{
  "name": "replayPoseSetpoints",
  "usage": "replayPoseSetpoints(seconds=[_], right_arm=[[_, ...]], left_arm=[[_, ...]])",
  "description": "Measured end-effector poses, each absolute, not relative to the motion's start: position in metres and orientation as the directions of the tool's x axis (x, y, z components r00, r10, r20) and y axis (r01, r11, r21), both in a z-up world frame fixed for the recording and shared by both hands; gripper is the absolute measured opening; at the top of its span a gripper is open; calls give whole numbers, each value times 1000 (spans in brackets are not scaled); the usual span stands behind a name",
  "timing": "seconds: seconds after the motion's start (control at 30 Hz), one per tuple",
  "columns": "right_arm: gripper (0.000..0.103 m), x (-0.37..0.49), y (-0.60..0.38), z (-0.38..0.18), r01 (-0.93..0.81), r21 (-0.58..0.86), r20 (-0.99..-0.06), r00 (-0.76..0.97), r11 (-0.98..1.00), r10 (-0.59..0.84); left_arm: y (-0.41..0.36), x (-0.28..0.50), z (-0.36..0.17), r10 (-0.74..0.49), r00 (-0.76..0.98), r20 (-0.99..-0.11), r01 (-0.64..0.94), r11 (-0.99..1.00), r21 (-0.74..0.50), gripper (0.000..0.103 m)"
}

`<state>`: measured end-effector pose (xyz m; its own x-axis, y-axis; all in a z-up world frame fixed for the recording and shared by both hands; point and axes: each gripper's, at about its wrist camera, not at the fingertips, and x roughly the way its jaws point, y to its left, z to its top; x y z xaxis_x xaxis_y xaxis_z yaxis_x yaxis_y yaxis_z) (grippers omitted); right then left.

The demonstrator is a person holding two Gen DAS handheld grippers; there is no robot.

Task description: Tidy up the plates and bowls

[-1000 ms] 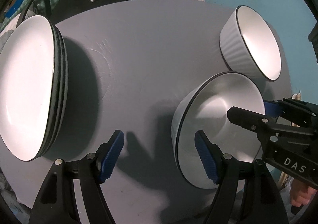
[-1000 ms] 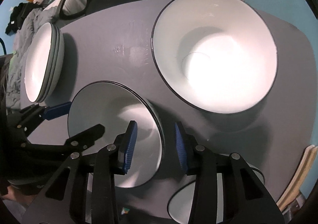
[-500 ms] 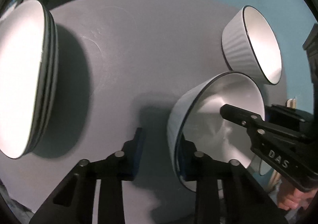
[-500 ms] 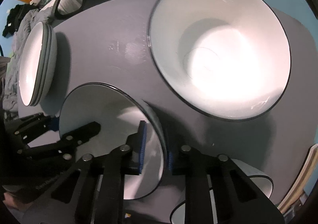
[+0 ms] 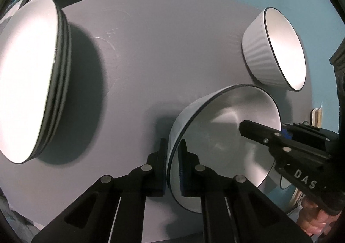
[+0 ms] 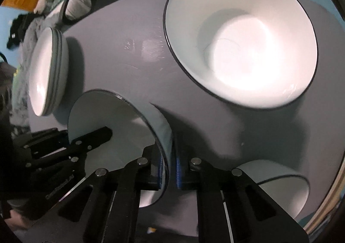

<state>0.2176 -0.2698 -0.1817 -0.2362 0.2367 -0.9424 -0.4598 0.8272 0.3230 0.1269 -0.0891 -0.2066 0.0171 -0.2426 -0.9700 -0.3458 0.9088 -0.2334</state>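
Beside right tongs (image 6: 169,166): third bowl (image 6: 284,191)

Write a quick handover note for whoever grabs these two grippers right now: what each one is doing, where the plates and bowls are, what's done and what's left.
Left gripper: has just closed, pinching the near bowl's left rim.
Right gripper: has just closed on the same bowl's opposite rim.
The bowl sits on the grey table, apparently not yet lifted.
Plate stack: at the table's left, looks done.
Ribbed bowl: loose at the far right.
A third bowl sits at the near right edge.
Left: probably nest the bowls.
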Motion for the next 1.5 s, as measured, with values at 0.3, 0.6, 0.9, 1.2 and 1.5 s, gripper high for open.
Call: replayPoseSetpoints(seconds=[0.3, 0.6, 0.9, 1.2, 1.5], right_arm=[[9, 215, -266, -155, -465, 288, -956, -194, 837, 222], [9, 239, -269, -124, -414, 302, -953, -165, 859, 256], [9, 272, -273, -106, -360, 301, -954, -111, 883, 280], [9, 314, -296, -119, -294, 285, -958, -106, 912, 265], [9, 328, -310, -136, -249, 271, -960, -134, 930, 244]], left_arm=[[-88, 141, -175, -225, 25, -974, -305, 926, -222, 8], [-98, 169, -139, -222, 80, -972, -249, 940, -235, 8], [-123, 224, -111, -199, 137, -970, -149, 964, -219, 8], [-151, 266, -124, -158, 97, -983, -79, 983, -166, 8], [-160, 280, -144, -168, 48, -985, -76, 982, -171, 8]])
